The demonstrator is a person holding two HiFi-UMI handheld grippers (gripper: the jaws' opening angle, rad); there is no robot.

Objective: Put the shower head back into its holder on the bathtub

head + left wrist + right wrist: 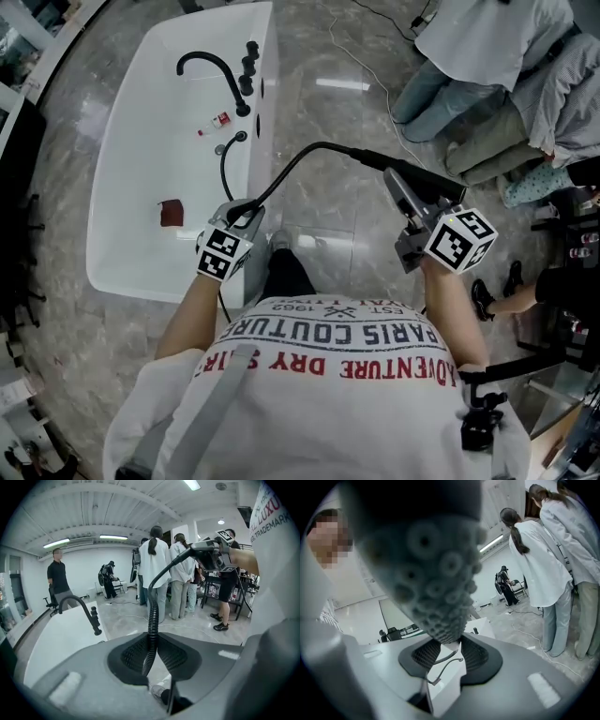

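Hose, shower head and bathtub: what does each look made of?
Hose: black, matte, close spiral ribs; probably coated metal or plastic, flexible since it curves. Shower head: dark grey, matte face of raised round nozzles, likely rubber. Bathtub: white, glossy, smooth; acrylic or enamel, can't tell which.

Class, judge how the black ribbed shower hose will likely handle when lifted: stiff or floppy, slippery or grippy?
The hose probably flexes yet is springy: it forms a smooth arc from the left gripper up to the shower head without sagging. Its ribs likely resist slipping between the fingers.
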